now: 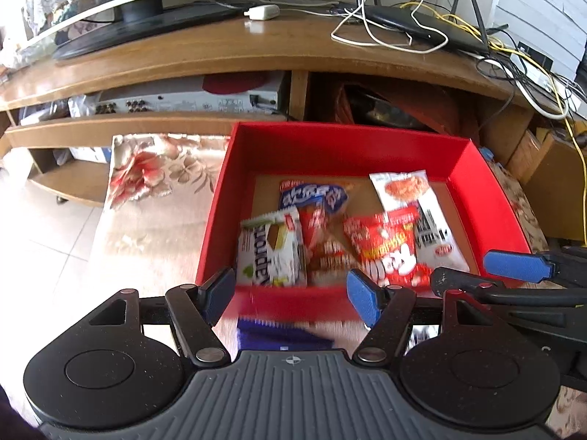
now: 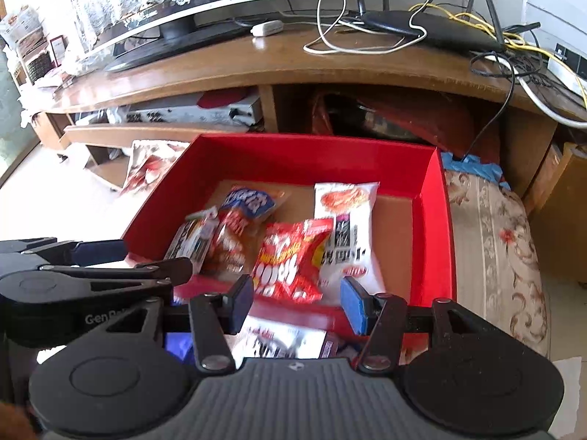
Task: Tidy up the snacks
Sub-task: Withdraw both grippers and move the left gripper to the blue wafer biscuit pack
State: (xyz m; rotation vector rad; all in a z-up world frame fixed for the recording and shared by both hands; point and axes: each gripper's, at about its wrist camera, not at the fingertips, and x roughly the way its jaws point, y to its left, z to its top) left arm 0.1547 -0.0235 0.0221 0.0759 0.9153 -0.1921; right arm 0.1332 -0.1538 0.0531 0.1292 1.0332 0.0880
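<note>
Left wrist view, left gripper point(image 1: 291, 295) spread wide above red box point(image 1: 341, 146) near rim, right gripper point(image 2: 297, 306) likewise released, snack packets point(image 2: 290, 256) clustered near front wall, bare cardboard floor toward back.

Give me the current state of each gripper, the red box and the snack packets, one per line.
left gripper: open, empty, at the box's near wall.
right gripper: open, empty, at the box's near wall.
red box: lidless, resting on the floral cloth.
red snack bag: lying flat inside the box.
white snack packet: lying flat inside, beside the red bag.
blue packet: outside the box, blurred.
</note>
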